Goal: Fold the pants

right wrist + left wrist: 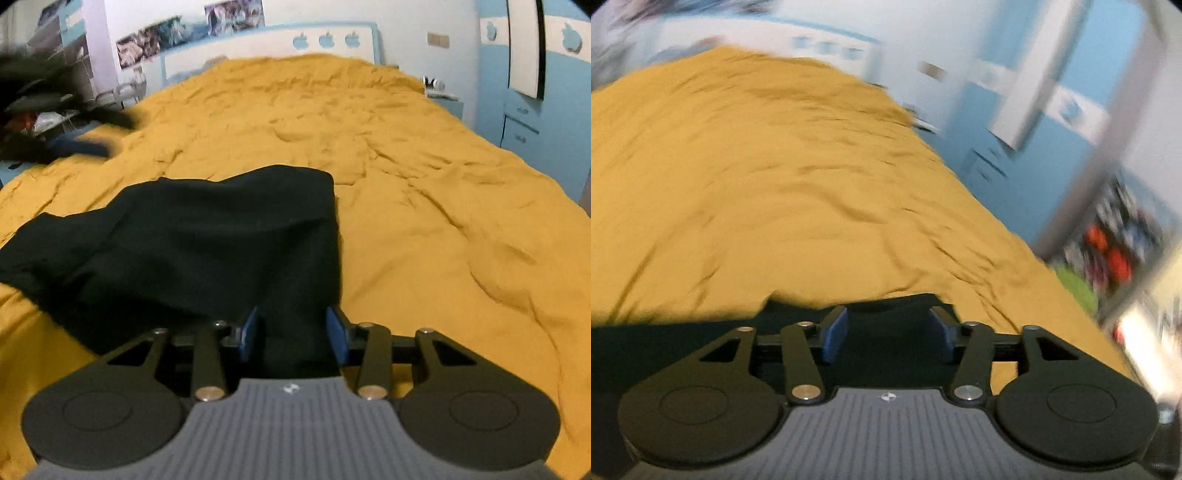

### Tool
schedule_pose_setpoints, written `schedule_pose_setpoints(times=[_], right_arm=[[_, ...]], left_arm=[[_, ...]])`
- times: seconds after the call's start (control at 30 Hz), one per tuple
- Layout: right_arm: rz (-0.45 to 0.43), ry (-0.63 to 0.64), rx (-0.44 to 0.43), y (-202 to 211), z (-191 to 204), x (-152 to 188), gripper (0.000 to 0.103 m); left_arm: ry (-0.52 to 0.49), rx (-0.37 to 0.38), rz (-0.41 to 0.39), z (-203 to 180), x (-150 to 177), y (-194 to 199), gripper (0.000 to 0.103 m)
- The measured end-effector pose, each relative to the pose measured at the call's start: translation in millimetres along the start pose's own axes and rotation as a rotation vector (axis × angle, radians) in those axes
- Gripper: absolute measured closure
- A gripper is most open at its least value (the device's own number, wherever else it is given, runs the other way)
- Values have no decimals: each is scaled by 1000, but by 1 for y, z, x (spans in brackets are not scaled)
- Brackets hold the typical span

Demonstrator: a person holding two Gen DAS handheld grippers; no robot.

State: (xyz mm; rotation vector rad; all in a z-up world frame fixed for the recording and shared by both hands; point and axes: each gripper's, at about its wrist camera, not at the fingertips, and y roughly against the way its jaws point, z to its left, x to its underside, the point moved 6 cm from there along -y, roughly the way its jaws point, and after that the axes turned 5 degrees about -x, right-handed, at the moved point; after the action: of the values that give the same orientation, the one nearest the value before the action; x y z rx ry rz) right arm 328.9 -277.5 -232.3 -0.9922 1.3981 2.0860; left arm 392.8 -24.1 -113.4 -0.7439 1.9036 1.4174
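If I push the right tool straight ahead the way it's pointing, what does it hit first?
The black pants: the fabric already lies between the right tool fingers and extends ahead. Beyond them is only the yellow bedspread, though depth is hard to judge.
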Motion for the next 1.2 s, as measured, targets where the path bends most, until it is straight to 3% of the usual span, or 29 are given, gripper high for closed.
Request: schedule_pose_setpoints(times=[0.1, 0.17, 0.27, 0.5, 0.53, 0.6, 0.7, 0.87, 1.03, 1.13, 1.2], right_arm=[[-55, -126, -82, 10, -17, -1, 64], [-90, -180, -123, 13, -24, 2, 66], [-135, -209, -155, 17, -26, 0, 66], [-199, -261, -197, 28, -29, -1, 65], [-200, -272, -200, 30, -31, -1, 65], [-154, -288, -202, 27, -32, 1, 69], [-110, -278, -217, 27, -27, 6, 92], [-81, -271, -251, 30, -25, 10, 96], [-49, -271, -251, 35, -24, 16, 100], [-36, -274, -255, 36, -26, 20, 101], [-33, -273, -253, 34, -26, 20, 101]], left_arm=[[-190, 18, 70, -35, -13, -47, 33], [-261, 42, 120, -51, -17, -72, 34], [-359, 93, 200, -68, -16, -105, 46], [-410, 152, 345, -74, -1, -143, 57], [-418, 150, 361, -76, 1, -147, 63], [-433, 139, 383, -77, 3, -152, 99], [-412, 150, 373, -75, -3, -148, 100], [-265, 131, 306, -60, -20, -145, 101], [-267, 79, 286, -61, -15, -152, 102], [-235, -74, 193, -50, -27, -156, 103], [-160, -81, 170, -38, -37, -156, 103]])
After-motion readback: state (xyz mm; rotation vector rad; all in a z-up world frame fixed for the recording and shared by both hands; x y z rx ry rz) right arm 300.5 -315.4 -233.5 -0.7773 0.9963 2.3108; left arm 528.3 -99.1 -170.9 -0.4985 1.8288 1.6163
